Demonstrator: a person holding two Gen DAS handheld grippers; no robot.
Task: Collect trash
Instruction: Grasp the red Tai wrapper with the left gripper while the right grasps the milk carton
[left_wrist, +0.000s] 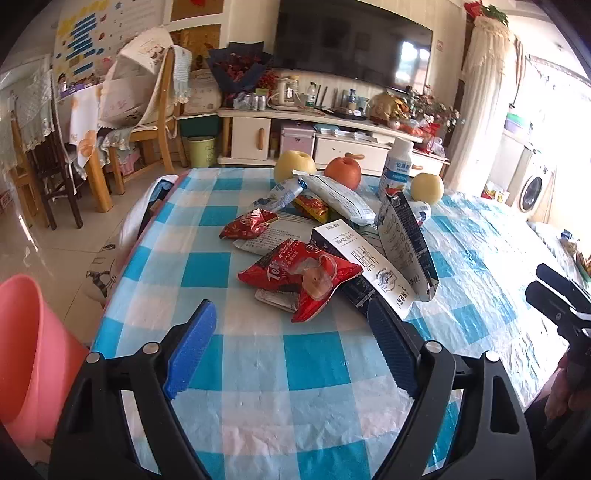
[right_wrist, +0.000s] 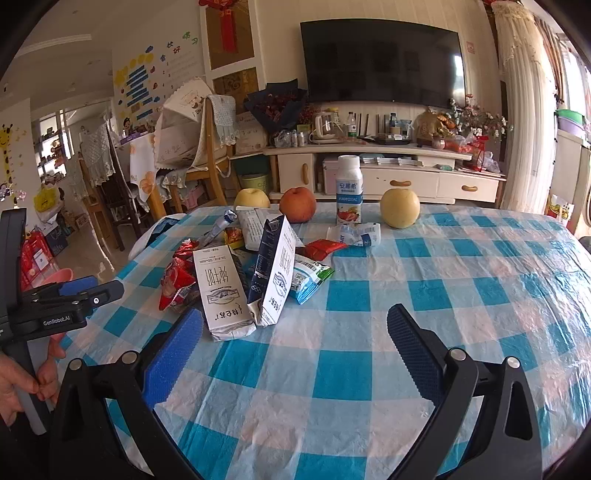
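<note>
A heap of trash lies on the blue-and-white checked table (left_wrist: 258, 369) (right_wrist: 369, 369): a red snack wrapper (left_wrist: 299, 273) (right_wrist: 177, 284), flattened milk cartons (left_wrist: 373, 269) (right_wrist: 221, 291) (right_wrist: 275, 273), a small red wrapper (left_wrist: 247, 223), white and blue packets (left_wrist: 340, 199) (right_wrist: 306, 280). My left gripper (left_wrist: 293, 328) is open and empty, just in front of the red wrapper. My right gripper (right_wrist: 295, 332) is open and empty, close in front of the cartons. A pink bin (left_wrist: 26, 350) stands at the table's left edge.
Two yellow apples (right_wrist: 400, 208) (right_wrist: 252, 198), a red apple (right_wrist: 297, 204) and a yoghurt bottle (right_wrist: 349, 190) stand at the table's far side. Chairs (left_wrist: 147, 110) and a TV cabinet (right_wrist: 369, 166) are beyond. The right gripper shows in the left wrist view (left_wrist: 554, 295).
</note>
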